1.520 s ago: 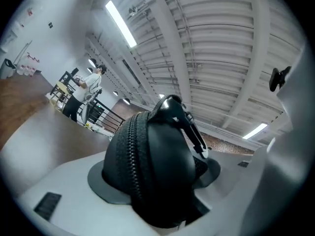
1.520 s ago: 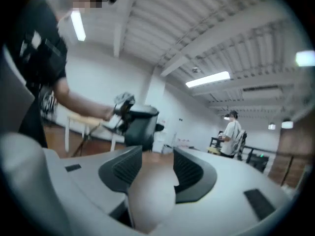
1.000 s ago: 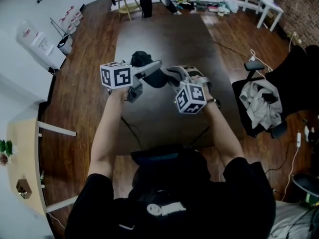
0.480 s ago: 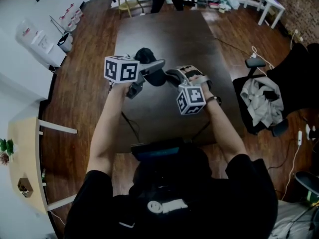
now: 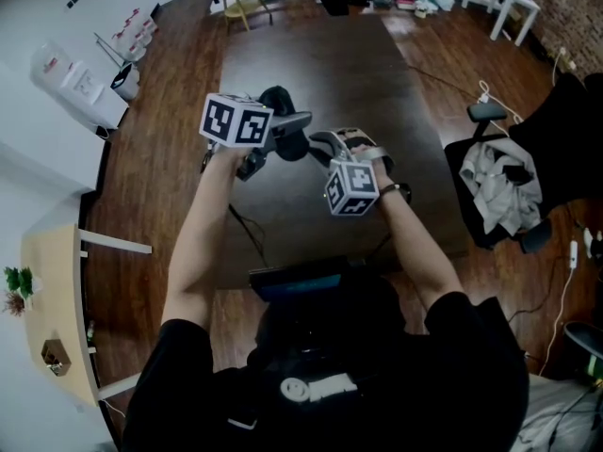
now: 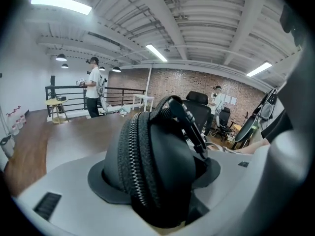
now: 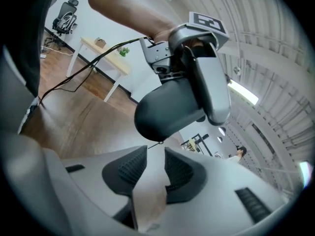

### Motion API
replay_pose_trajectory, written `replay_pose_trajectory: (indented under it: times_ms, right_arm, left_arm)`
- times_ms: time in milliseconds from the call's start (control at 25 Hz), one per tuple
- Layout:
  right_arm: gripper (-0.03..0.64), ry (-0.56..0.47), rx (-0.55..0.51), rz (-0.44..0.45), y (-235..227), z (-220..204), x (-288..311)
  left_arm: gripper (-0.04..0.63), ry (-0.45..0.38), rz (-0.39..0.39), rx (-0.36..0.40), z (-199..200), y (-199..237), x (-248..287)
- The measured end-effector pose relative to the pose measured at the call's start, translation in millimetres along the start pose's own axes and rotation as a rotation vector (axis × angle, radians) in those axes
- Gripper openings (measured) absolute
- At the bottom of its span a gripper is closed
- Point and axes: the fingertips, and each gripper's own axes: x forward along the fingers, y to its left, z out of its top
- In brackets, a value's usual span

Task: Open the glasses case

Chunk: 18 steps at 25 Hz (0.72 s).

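The left tool is clamped on the black glasses case, which stands on edge between its two grey jaws and fills the space between them. The case's closed zip runs up over its rounded back as seen from this tool, and a dark strap or pull lies along the case's far right side, toward the jaw on that side. Seen from the head, this tool holds the case off the dark tabletop, with the marker cube at the tool's rear, nearest the person's left hand. The right tool points at the case from the opposite side, its tips just short of the case's rounded end. Its jaws have just been opening and now stand a little apart. The ribbed pads face each other across a narrow gap with nothing pressed between them. A thin zip pull hangs from the underside of the case just beyond that gap, close to the pad tips; whether it touches them cannot be told. Past the right tool's tips, the left tool's grey finger lies over the case's upper side.
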Motion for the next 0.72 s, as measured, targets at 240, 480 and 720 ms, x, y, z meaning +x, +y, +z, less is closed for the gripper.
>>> replay_pose_trajectory:
  times_ms: [240,480,720]
  right_arm:
    - [0.14,0.017,0.077,-0.014,4,4,7]
    - [0.035,0.041,0.138,-0.028,2,-2,8]
    - [0.002,0.054,0.135,-0.015,5,-5,7]
  left_arm:
    - [0.299,0.057,0.034,0.0,-6,1,9]
    - [0.298,0.052,0.007,-0.043,-10,2,10]
    - [0.295,0.011,-0.002,-0.093,-10,7,11]
